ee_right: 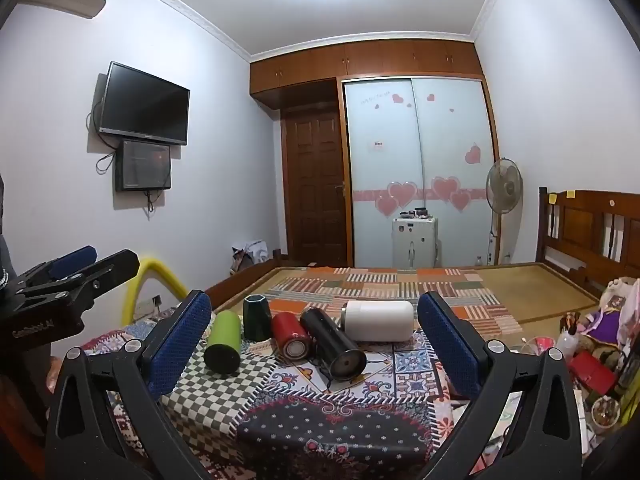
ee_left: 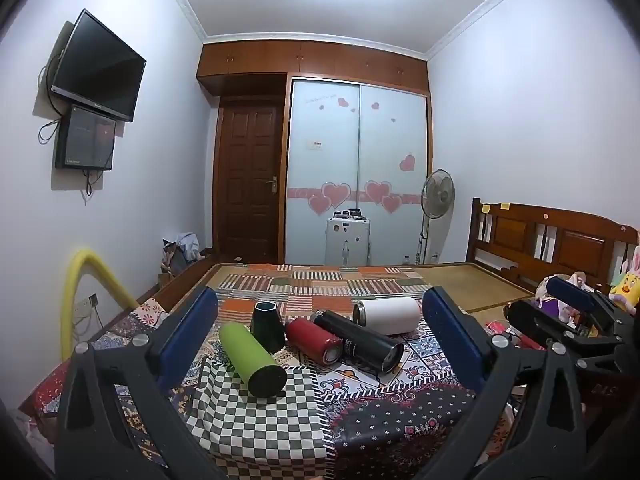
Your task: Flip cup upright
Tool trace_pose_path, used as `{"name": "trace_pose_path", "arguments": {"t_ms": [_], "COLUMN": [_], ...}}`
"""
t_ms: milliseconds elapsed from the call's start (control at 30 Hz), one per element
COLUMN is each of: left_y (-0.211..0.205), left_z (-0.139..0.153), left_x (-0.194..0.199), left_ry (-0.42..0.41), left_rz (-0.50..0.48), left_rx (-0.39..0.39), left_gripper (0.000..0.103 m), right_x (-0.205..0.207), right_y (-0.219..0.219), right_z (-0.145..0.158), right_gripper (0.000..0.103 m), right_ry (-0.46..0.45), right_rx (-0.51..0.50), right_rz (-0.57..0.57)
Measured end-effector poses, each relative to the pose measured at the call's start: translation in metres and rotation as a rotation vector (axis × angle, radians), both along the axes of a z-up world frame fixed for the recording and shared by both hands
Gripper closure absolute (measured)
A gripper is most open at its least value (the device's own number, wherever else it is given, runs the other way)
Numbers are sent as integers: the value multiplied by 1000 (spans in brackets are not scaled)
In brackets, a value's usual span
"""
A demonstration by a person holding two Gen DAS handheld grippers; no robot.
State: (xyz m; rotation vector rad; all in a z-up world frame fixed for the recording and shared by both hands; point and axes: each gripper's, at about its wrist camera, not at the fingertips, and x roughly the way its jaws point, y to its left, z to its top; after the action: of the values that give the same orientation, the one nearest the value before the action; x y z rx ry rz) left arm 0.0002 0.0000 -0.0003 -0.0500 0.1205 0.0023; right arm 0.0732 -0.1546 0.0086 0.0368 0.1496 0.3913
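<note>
Patchwork cloth (ee_left: 400, 432), checked, floral and tiled panels, covers the surface at lower centre of both views; five vessels rest on it.

1. Green cup (ee_left: 252, 356) (ee_right: 223, 340): lies on its side on the checked panel, lower left of centre, dark end toward the camera.
2. Dark hexagonal cup (ee_left: 268, 326) (ee_right: 257, 317): stands just behind the green one; which end is up cannot be told.
3. Red cup (ee_left: 314, 340) (ee_right: 291, 335): on its side, centre, touching or nearly touching the black flask.
4. Black flask (ee_left: 360, 340) (ee_right: 334, 344): on its side, slanted toward lower right; white lettering on the barrel in the left wrist view, too small to read.
5. White bottle (ee_left: 390, 314) (ee_right: 378, 320): on its side, crosswise behind the flask, metal neck pointing left.

Writing: "GenRobot.AI" reads on the black body of the left gripper as seen at mid-left of the right wrist view. A small label on the wardrobe door (ee_left: 358, 168) and script near its top are illegible.

Left gripper (ee_left: 320, 340) (ee_right: 80, 268): blue-padded fingers (ee_left: 188, 336) spread wide, framing all five vessels, touching none; held level, short of the cups.
Right gripper (ee_right: 314, 340) (ee_left: 568, 312): blue pads (ee_right: 178, 344) likewise wide apart, empty, level, beside the left one at the same height.

Background: wall television (ee_left: 98, 66), floor fan (ee_left: 438, 194), wooden headboard (ee_left: 552, 236).
</note>
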Motion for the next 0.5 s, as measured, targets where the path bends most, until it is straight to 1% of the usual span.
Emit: {"name": "trace_pose_path", "arguments": {"t_ms": [33, 233, 267, 433, 500], "left_y": [1, 6, 0, 1, 2], "left_z": [0, 0, -3, 1, -1], "left_x": [-1, -4, 0, -2, 2], "left_ry": [-11, -11, -4, -1, 0], "left_rz": [1, -4, 7, 5, 5], "left_rx": [-17, -6, -1, 2, 0], "left_gripper": [0, 0, 0, 0, 0], "right_x": [0, 0, 0, 0, 0], "right_y": [0, 1, 1, 1, 1], "right_z": [0, 1, 1, 1, 1], "right_gripper": [0, 0, 0, 0, 0], "right_ry": [1, -3, -6, -5, -6], "right_rx": [-1, -9, -10, -12, -12], "right_rz": [1, 0, 0, 0, 0]}}
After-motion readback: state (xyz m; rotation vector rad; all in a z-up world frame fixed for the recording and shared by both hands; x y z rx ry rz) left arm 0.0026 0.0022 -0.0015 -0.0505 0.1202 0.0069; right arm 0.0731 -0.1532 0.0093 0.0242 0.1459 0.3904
